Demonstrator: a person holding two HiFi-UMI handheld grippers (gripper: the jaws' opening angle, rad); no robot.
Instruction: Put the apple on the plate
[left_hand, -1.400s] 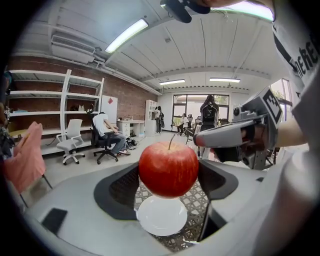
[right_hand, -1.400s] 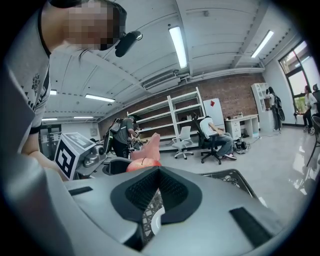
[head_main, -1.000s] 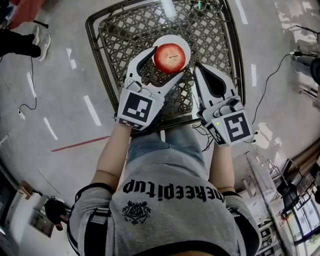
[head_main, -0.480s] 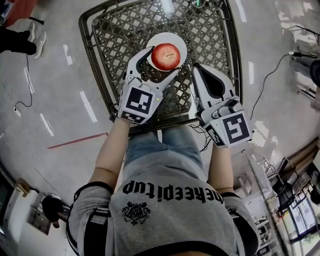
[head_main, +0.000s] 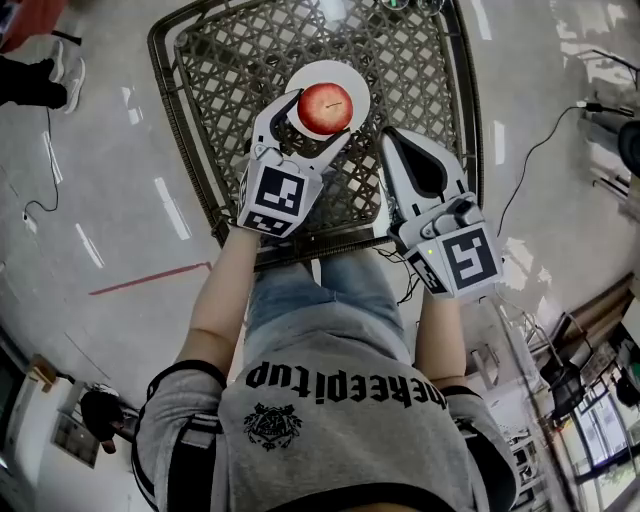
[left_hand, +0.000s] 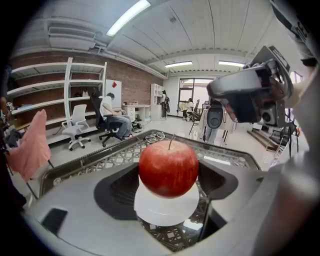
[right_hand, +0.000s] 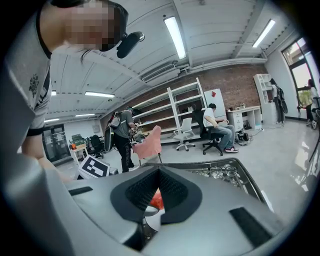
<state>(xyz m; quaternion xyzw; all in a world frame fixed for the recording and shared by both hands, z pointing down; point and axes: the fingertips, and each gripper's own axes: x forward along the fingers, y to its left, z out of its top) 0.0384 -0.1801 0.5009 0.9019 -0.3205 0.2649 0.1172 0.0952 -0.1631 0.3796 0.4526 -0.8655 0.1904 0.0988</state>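
The left gripper (head_main: 318, 120) has its jaws spread to the width of the red apple (head_main: 326, 107) and closed on it; in the left gripper view the apple (left_hand: 168, 168) sits centred between the two black pads (left_hand: 117, 187), stem upward, and each jaw bears against one of its sides. Directly beneath the jaws and the apple lies the round white plate (head_main: 331, 71). The left gripper view shows the plate (left_hand: 167, 212) under the apple's lower face, but contact between apple and plate cannot be confirmed. The plate rests on the metal lattice table (head_main: 225, 80), which extends ahead of and to both sides of the jaws. The right gripper (head_main: 392, 140) is positioned just beside the left gripper, on the side of that gripper's inner jaw, with its tips pointing over the same table. In the right gripper view its jaws (right_hand: 159, 172) are brought together at the tips and grip nothing; through the narrow slot below the tips a sliver of the apple (right_hand: 155, 199) is visible beyond the jaws.
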